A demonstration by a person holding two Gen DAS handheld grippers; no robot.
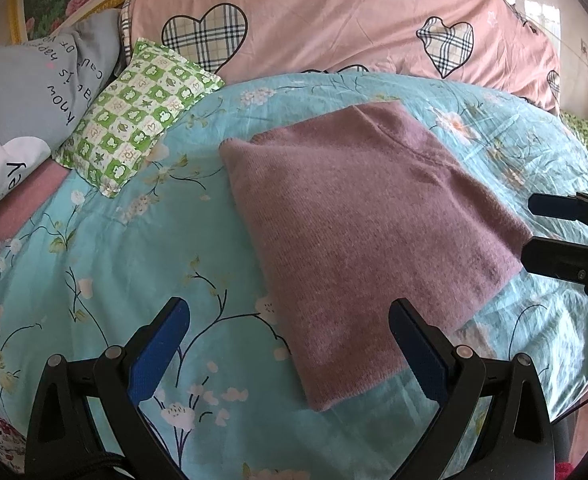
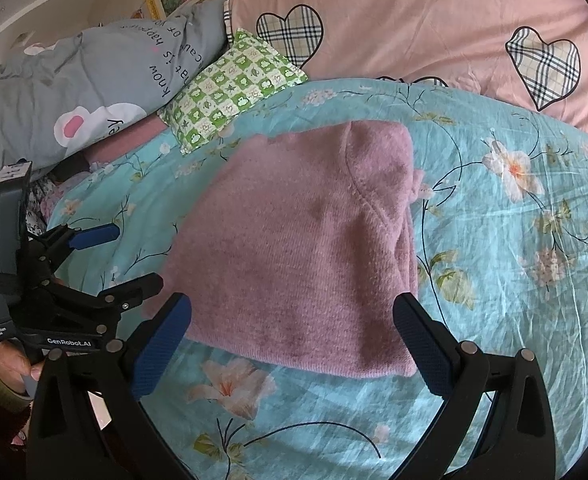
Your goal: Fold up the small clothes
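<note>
A mauve knitted garment (image 1: pixel 357 236) lies folded into a flat rectangle on the turquoise floral bedsheet (image 1: pixel 134 264); it also shows in the right wrist view (image 2: pixel 305 252). My left gripper (image 1: pixel 290 320) is open and empty, hovering over the garment's near left corner. My right gripper (image 2: pixel 294 320) is open and empty, just above the garment's near edge. The right gripper also shows at the right edge of the left wrist view (image 1: pixel 533 228), beside the garment's right corner. The left gripper shows at the left of the right wrist view (image 2: pixel 134 256), open.
A green checked small pillow (image 1: pixel 138 116) lies at the back left. A grey printed quilt (image 1: pixel 34 84) is bunched at the far left. A pink duvet with plaid hearts (image 1: pixel 353 24) covers the back of the bed. A pink folded cloth (image 1: pixel 18 204) lies under the quilt.
</note>
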